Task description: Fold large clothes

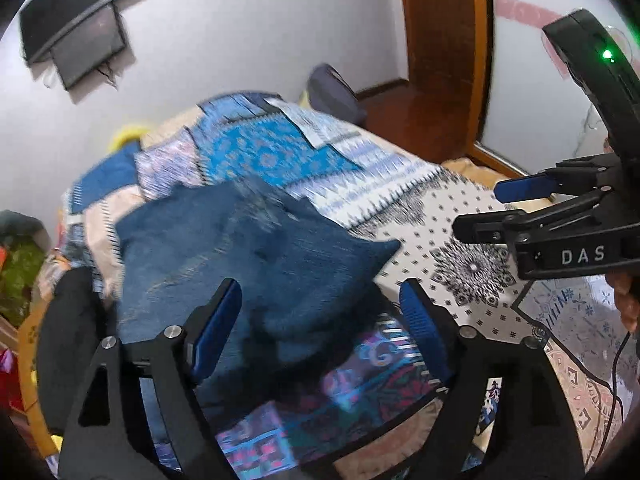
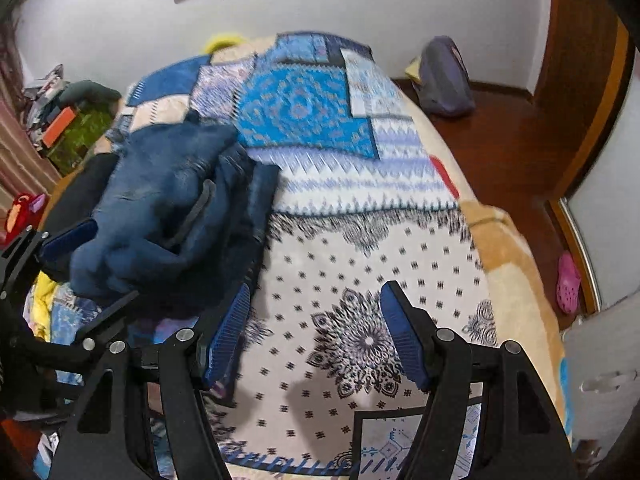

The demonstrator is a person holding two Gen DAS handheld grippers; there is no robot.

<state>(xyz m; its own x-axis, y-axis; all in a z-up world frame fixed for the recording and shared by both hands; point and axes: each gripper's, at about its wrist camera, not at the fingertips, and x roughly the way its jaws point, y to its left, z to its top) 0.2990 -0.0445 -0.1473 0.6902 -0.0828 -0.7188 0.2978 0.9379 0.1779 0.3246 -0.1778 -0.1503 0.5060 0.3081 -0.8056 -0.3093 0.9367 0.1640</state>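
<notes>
On the bed (image 2: 400, 200), over a patchwork spread of blue, white and black prints, lies a dark blue denim garment (image 1: 240, 248), bunched into a thick, rumpled bundle toward the left side of the mattress as both cameras see it. A grey loop or strap shows in its folds in the right wrist view.

Directly above that bundle hangs the left gripper (image 1: 320, 320), its blue-padded jaws spread wide. Denim lies under the gap between them, but neither pad presses on the cloth, so nothing is held.

Off to the right of the garment, the right gripper (image 2: 316, 332) hangs over a bare white patch of the spread with a black medallion print. Its jaws also stand well apart with only the bedspread beneath them. The same gripper shows in the left wrist view at the right edge, with a small green light on its body and a black cable trailing from it over the spread.

Beyond the bed are a white wall, a wooden door frame (image 1: 444, 52), a dark wood floor, a purple bag (image 2: 444, 76) by the skirting and a pink clog (image 2: 568, 280).
</notes>
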